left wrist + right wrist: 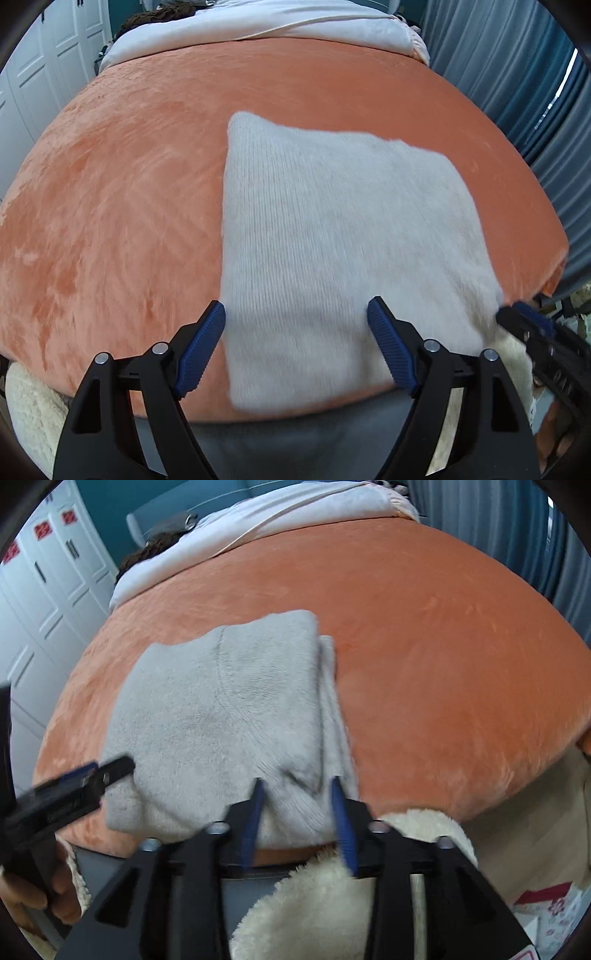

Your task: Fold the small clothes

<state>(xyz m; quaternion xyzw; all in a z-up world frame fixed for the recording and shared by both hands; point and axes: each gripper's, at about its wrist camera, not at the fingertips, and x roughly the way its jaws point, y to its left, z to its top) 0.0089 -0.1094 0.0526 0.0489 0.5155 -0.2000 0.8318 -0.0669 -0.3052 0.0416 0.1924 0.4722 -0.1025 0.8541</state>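
Lying flat on the orange bed cover (pixel 147 184), the pale knitted garment (pixel 332 229) sat folded into a rough rectangle, its near edge reaching right up to both sets of jaws. The left gripper (pixel 295 332) stood released, jaws spread wide over the near left corner of the knit, one pad off the cloth's left edge and the other above it, nothing pinched. The right gripper (pixel 297 812) also looked released: its jaws stood apart astride a bunched ridge of knit at the near right corner, pads not visibly pressing, though blur made this hard to call. The garment looked light, soft and fuzzy, so it would likely sag and stretch rather than hold shape, and a single layer might slip free. Best hold, by this reading, was the two near corners, pinching through every layer just ahead of each pair of jaws.
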